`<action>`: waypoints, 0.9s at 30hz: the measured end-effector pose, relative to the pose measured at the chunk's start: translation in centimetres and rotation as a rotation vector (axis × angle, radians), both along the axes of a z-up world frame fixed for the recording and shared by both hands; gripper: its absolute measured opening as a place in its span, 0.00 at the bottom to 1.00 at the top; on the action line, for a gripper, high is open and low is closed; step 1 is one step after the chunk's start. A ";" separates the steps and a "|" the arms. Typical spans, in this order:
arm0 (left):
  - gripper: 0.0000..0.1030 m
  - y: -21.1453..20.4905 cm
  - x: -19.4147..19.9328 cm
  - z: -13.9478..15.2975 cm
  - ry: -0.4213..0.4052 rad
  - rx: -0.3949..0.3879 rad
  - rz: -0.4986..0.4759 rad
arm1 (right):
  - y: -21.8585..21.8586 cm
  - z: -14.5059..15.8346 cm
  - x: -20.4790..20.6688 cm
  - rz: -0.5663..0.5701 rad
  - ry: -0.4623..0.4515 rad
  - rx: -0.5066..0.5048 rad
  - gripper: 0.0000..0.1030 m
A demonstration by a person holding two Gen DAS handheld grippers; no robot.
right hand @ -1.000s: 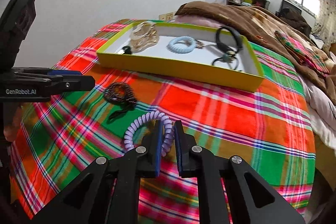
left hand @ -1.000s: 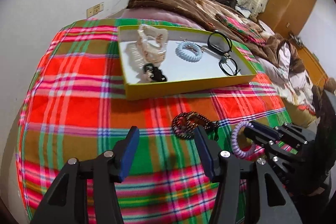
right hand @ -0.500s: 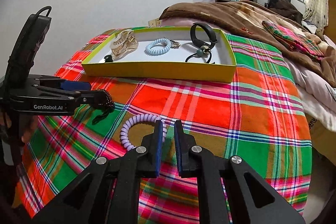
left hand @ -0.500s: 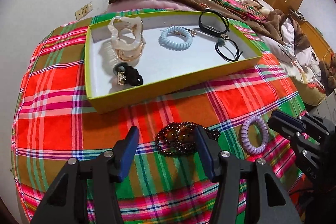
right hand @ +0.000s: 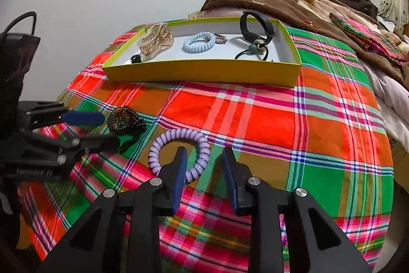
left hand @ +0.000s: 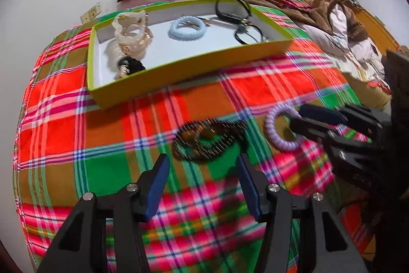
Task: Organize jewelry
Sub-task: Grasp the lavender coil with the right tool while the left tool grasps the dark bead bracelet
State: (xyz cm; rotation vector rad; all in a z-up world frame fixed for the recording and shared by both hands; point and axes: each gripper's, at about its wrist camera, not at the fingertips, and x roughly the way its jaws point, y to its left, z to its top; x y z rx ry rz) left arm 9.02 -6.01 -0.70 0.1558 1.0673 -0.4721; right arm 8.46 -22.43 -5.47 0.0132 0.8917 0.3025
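A purple coil hair tie [right hand: 179, 152] [left hand: 281, 129] lies flat on the plaid cloth. My right gripper [right hand: 204, 157] [left hand: 297, 115] straddles its near right strand. One finger [right hand: 180, 168] is inside the ring. The jaws are opening and the pads stand off the coil. A dark bead bracelet [left hand: 207, 140] [right hand: 125, 119] lies just ahead of my open left gripper [left hand: 202, 157] [right hand: 110, 129], which holds nothing. Farther back, the yellow-green tray [left hand: 179, 68] [right hand: 204, 71] holds cream claw clips [left hand: 130, 30], a pale blue coil tie [left hand: 188, 27] and black bands [left hand: 232, 9].
The plaid cloth [right hand: 255, 119] covers the bed end and drops off at the near and right edges. A brown blanket [right hand: 294, 1] and heaped bedding [left hand: 345, 24] lie behind and right of the tray. A white wall stands to the left.
The right gripper's jaws have parted from the purple coil, which they pinched before; it now rests on the cloth. The left gripper has shifted closer to the bead bracelet.
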 end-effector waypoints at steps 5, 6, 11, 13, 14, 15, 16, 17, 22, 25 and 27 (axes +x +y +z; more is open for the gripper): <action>0.55 0.5 0.2 0.6 -0.018 -0.021 0.015 | 1.0 -0.1 0.0 0.010 -0.009 -0.084 0.28; 0.55 0.7 0.4 0.8 -0.027 -0.021 0.025 | 1.1 -0.1 -0.1 0.008 -0.010 -0.099 0.28; 0.55 1.3 2.1 1.2 -0.047 -0.011 0.053 | 1.1 -0.1 -0.2 -0.022 -0.023 -0.158 0.28; 0.55 1.2 3.0 0.9 -0.049 0.021 0.061 | 0.7 -0.1 -0.2 -0.041 -0.024 -0.163 0.19; 0.55 1.0 3.1 0.9 -0.053 0.035 0.058 | 0.5 0.0 -0.2 -0.047 -0.025 -0.164 0.12; 0.55 0.8 3.1 0.8 -0.060 0.048 0.044 | 0.3 0.0 -0.2 -0.053 -0.025 -0.166 0.12; 0.55 0.4 3.1 0.6 -0.056 0.067 0.021 | 0.1 0.0 -0.2 -0.058 -0.024 -0.166 0.11; 0.55 0.1 3.0 0.4 -0.049 0.081 0.002 | -0.2 0.1 -0.3 -0.066 -0.023 -0.167 0.11; 0.55 -1.2 2.4 -0.1 -0.043 0.107 -0.069 | -0.9 0.1 -0.3 -0.071 -0.022 -0.144 0.11; 0.55 -1.7 2.8 -0.1 -0.041 0.113 -0.082 | -0.9 0.1 -0.3 -0.068 -0.022 -0.138 0.11; 0.55 -2.6 2.9 -0.2 -0.061 0.158 -0.109 | -1.0 0.1 -0.2 -0.067 -0.021 -0.134 0.11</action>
